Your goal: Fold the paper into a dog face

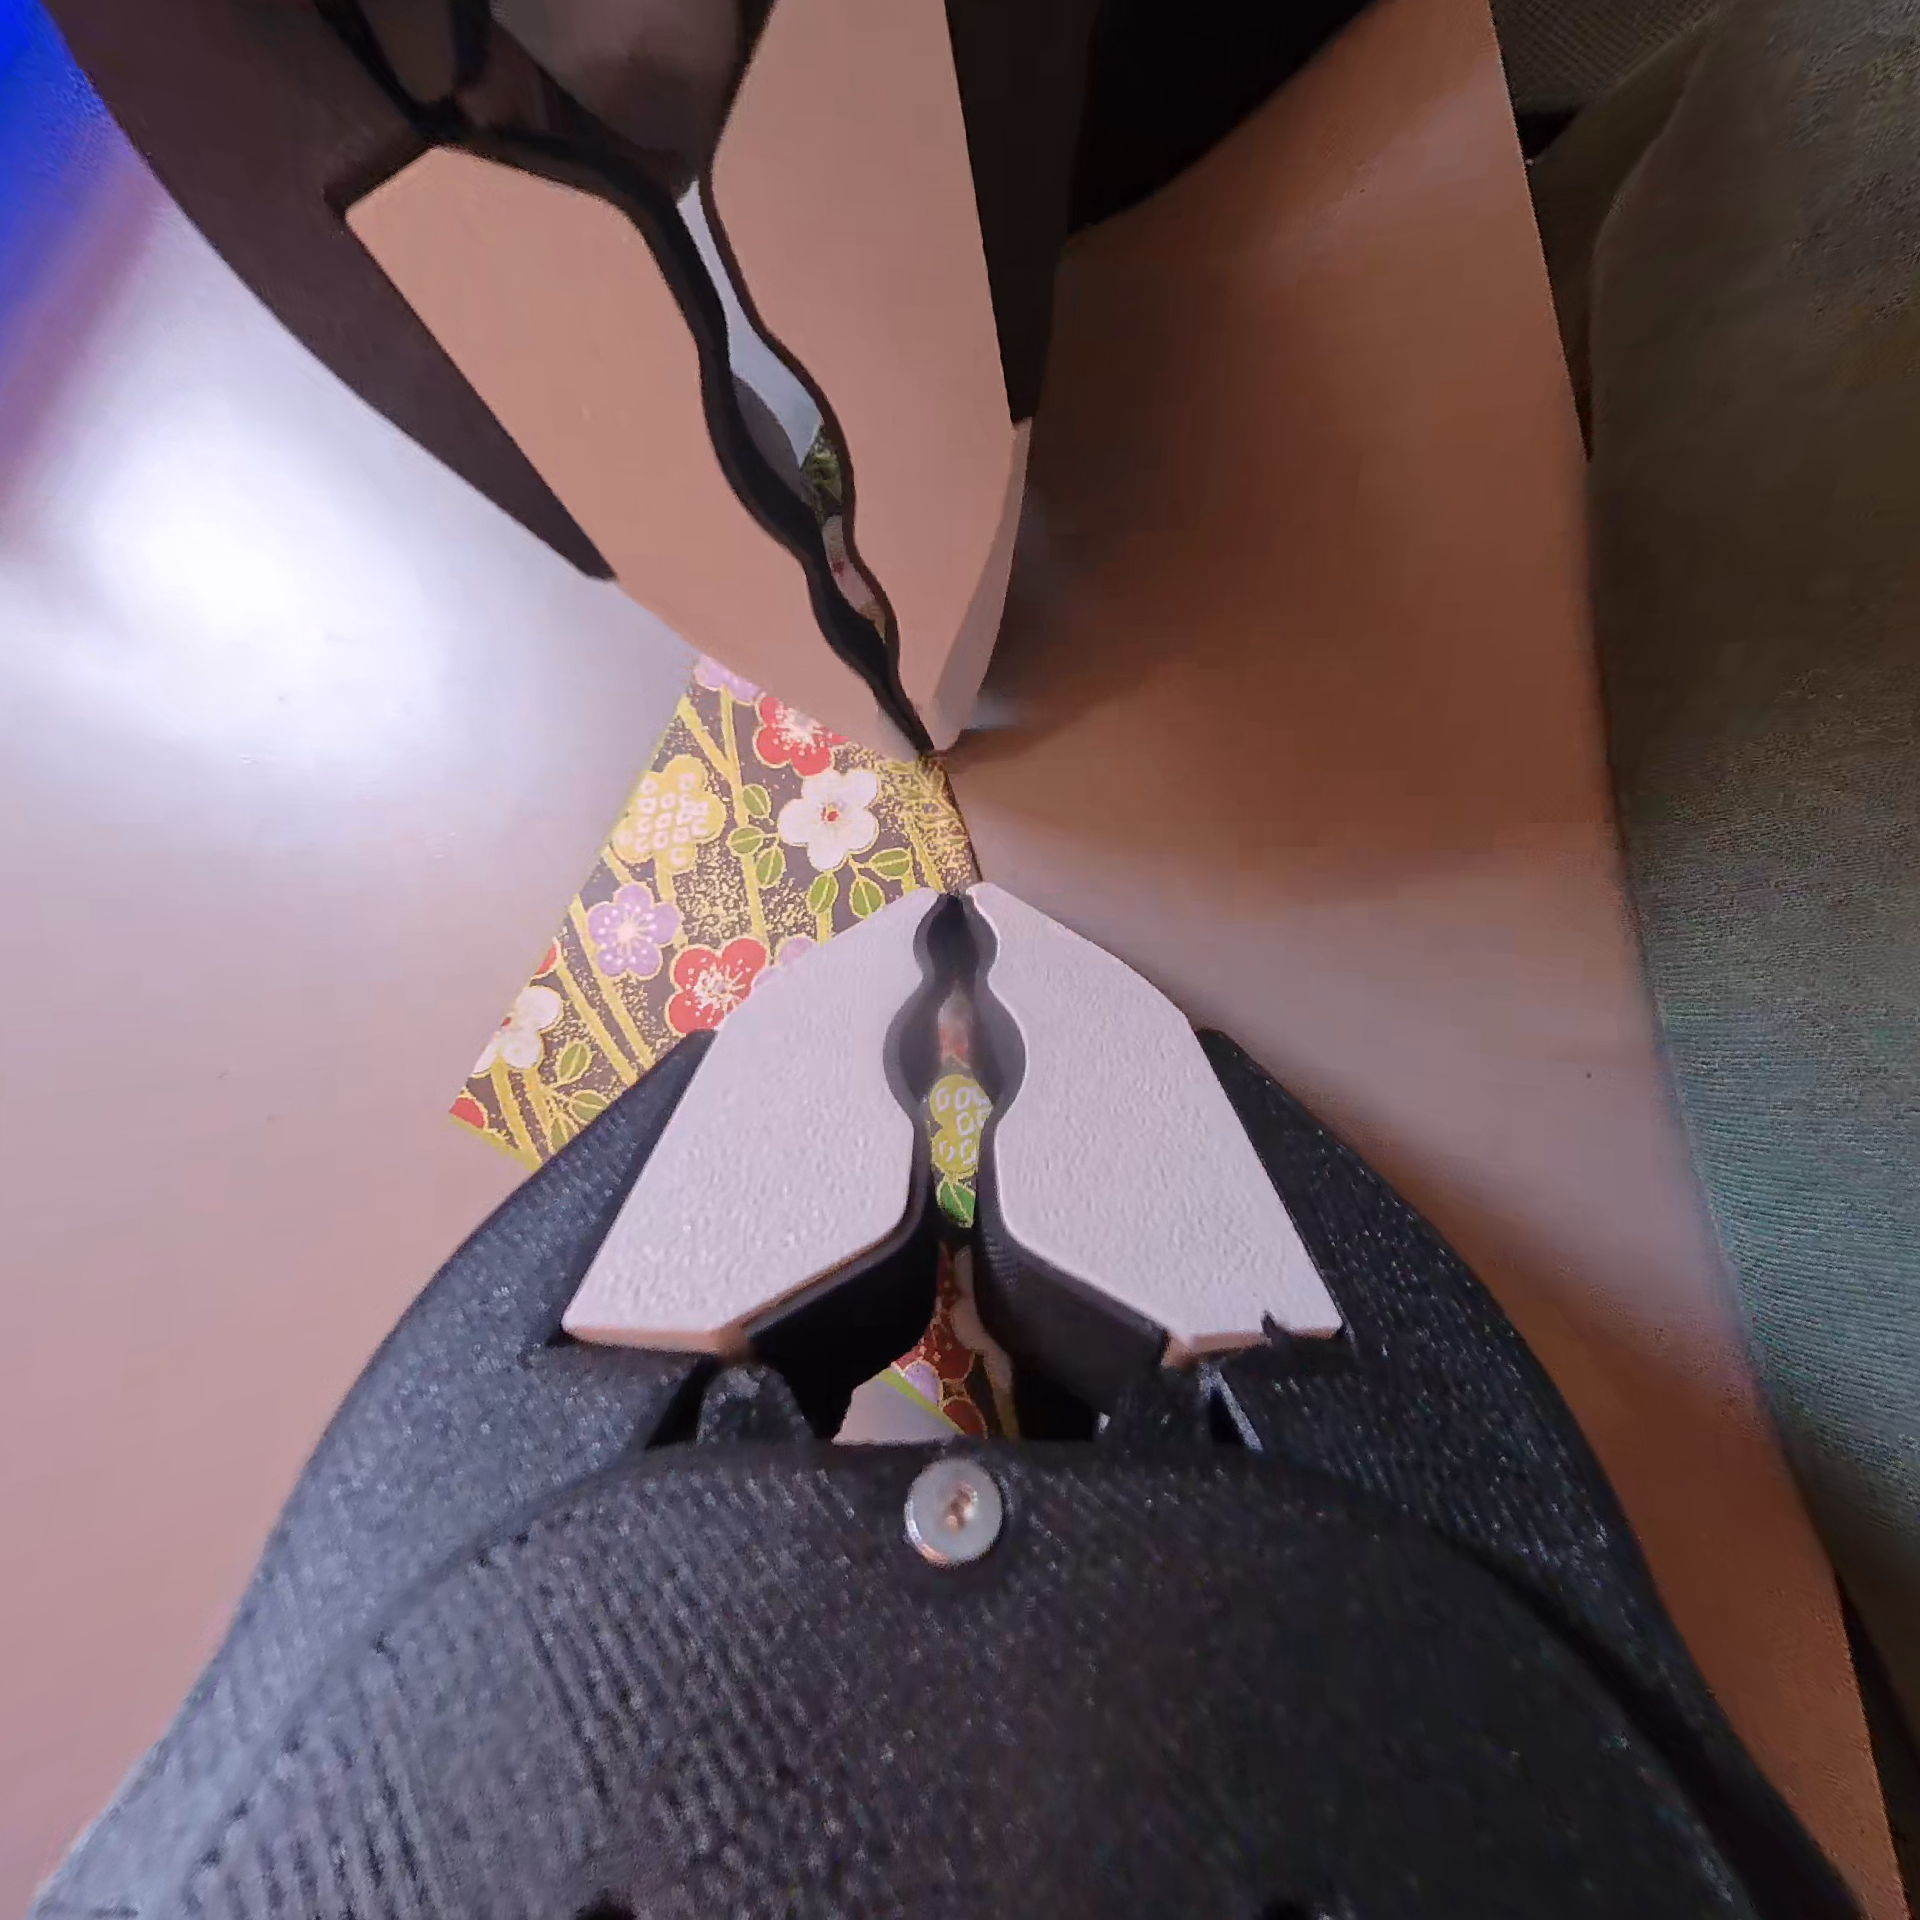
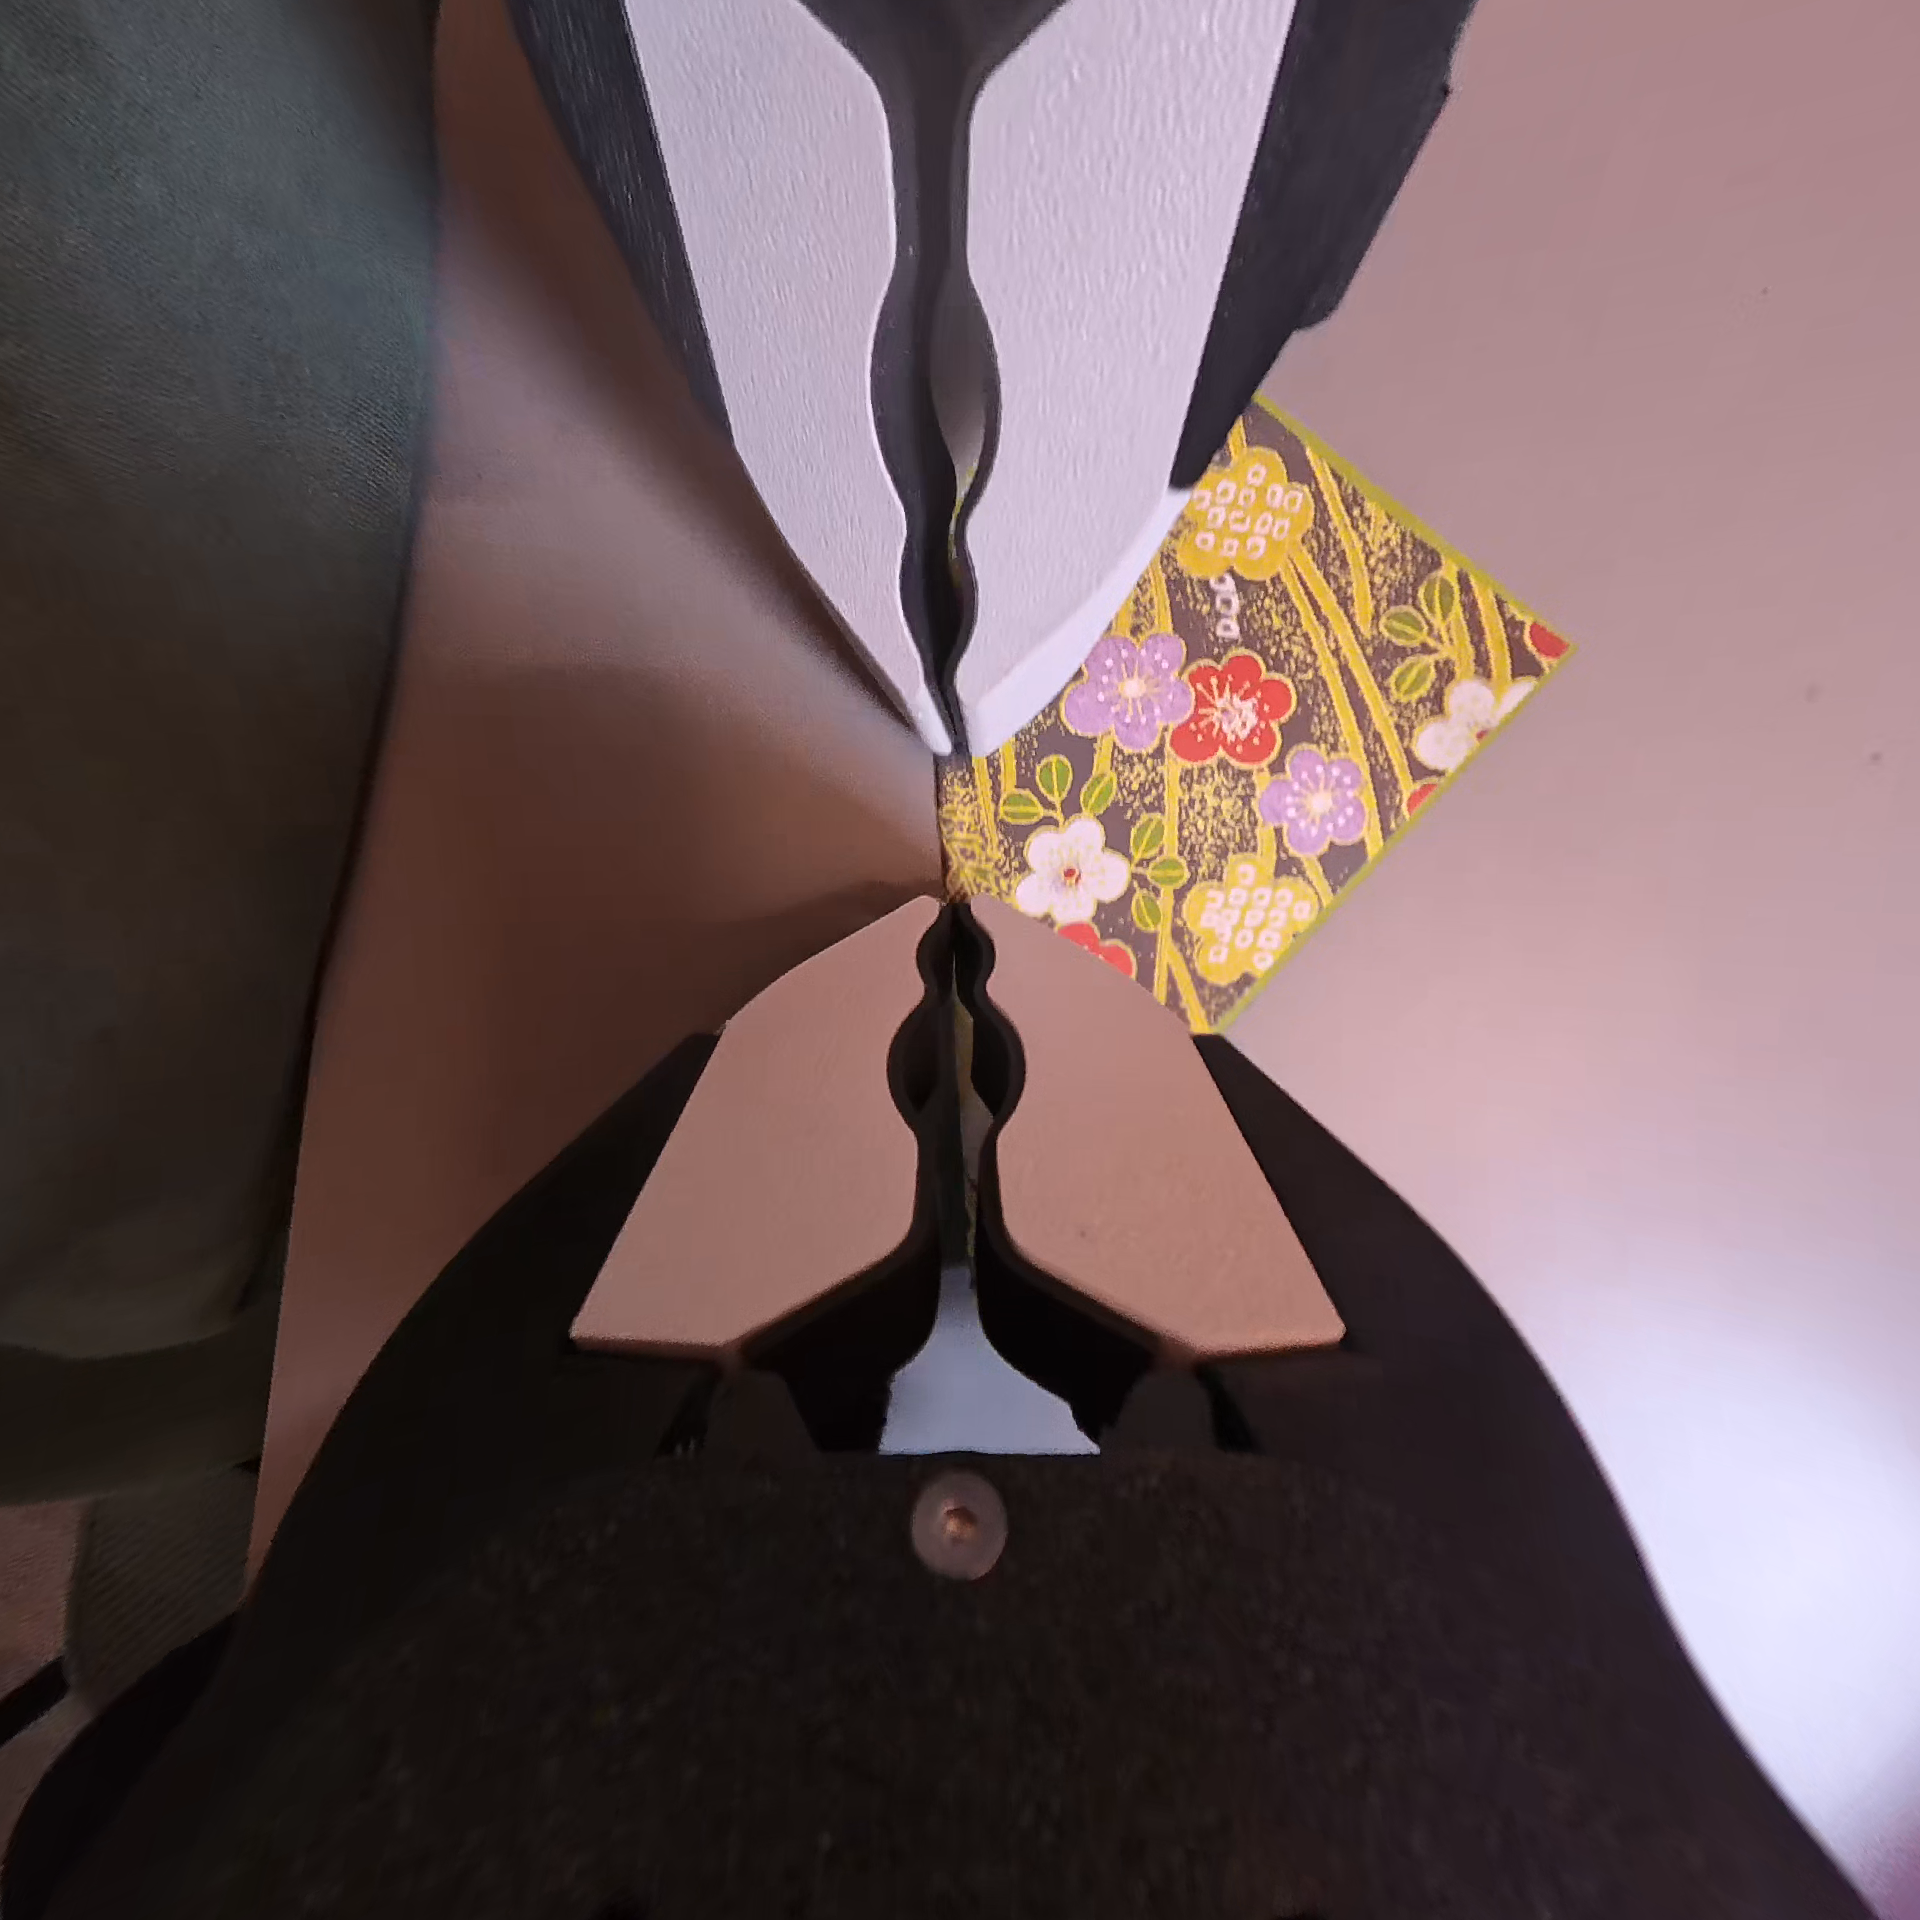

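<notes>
A: Item one, the paper [image 1: 727,883]: a dark sheet printed with red, white, purple and yellow blossoms, gold stems, green leaves, yellow-green border. It stands edge-up over the pale table [image 1: 260,727].

B: Held how?

A: Along one edge. Left gripper [image 1: 954,902], pale fingers pressed together, pinching the paper; the print shows through the gaps between them. Right gripper [image 2: 954,914] pinches the same edge, tips facing the left's.

B: Beyond that?

A: Green fabric [image 2: 187,623] past the table's edge.
</notes>
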A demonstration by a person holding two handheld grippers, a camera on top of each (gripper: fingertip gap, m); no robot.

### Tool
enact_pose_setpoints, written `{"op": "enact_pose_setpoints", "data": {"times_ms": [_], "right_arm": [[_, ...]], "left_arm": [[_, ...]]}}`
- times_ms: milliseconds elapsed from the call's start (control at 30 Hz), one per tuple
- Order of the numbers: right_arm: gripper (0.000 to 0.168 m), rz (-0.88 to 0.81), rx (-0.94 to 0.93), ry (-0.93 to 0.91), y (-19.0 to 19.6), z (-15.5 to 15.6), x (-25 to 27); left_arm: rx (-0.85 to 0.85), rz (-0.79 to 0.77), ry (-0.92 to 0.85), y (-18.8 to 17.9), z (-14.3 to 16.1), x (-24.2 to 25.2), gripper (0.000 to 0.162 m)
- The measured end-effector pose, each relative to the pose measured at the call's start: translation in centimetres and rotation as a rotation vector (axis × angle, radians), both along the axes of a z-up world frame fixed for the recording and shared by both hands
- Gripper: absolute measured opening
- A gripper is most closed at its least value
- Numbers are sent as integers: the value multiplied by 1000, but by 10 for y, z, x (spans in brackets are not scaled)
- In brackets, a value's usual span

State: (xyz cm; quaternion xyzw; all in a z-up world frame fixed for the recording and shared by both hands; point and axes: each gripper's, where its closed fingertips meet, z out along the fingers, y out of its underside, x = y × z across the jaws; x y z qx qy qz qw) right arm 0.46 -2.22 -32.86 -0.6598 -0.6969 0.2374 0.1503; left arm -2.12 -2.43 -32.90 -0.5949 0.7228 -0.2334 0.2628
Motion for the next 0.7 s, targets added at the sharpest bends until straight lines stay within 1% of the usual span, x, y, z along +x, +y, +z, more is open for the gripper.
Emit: {"op": "enact_pose_setpoints", "data": {"times_ms": [467,700], "right_arm": [[0,-129,-74,-16,7,-1,45],[0,-173,-88,-2,9,-1,57]], "left_arm": [[-17,20,12,-1,0,0,0],[-21,19,13,-1,0,0,0]]}}
